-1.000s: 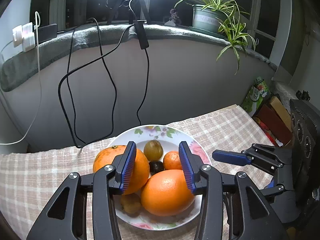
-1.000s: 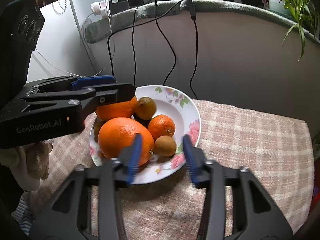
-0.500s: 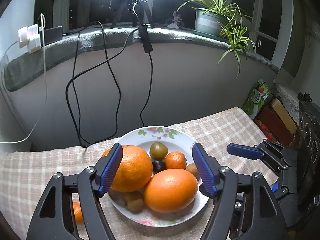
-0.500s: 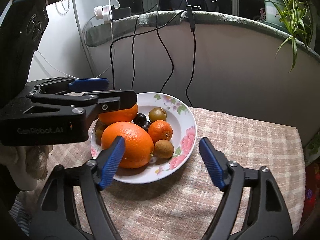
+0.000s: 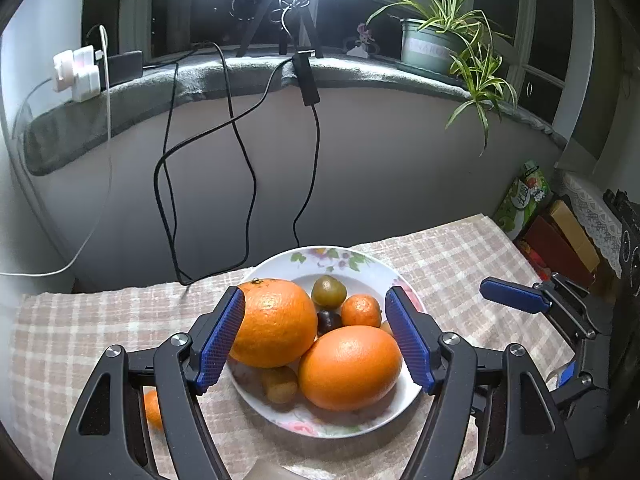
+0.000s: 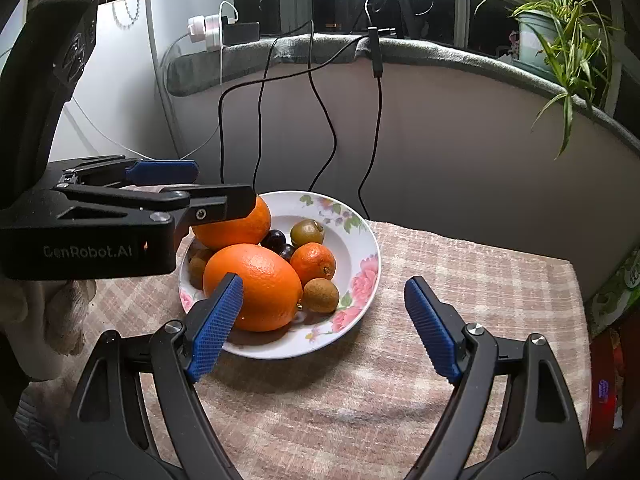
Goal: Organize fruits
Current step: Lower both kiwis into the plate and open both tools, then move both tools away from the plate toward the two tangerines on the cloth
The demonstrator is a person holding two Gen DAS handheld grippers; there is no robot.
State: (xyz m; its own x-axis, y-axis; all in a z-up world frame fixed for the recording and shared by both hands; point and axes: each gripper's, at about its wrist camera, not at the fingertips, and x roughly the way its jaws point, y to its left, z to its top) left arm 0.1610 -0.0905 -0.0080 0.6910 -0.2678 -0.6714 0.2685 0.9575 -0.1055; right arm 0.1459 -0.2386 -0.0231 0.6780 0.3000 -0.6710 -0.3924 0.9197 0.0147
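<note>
Left claw (image 5: 316,340) stands wide and empty above the floral plate (image 5: 340,258). Right claw (image 6: 324,324) is opening, nothing gripped. The plate, on the checked surface (image 6: 460,272), holds two large oranges (image 5: 350,366), a mandarin (image 6: 313,261) and small fruits. Judged nearly complete. One orange fruit (image 5: 152,408) lies off-plate, mostly hidden behind the left claw's frame.

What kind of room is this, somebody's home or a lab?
Most likely a home, by a window at night. A floral plate of fruit sits on a checked tablecloth, a potted spider plant stands on the sill, and chargers hang plugged in.
</note>
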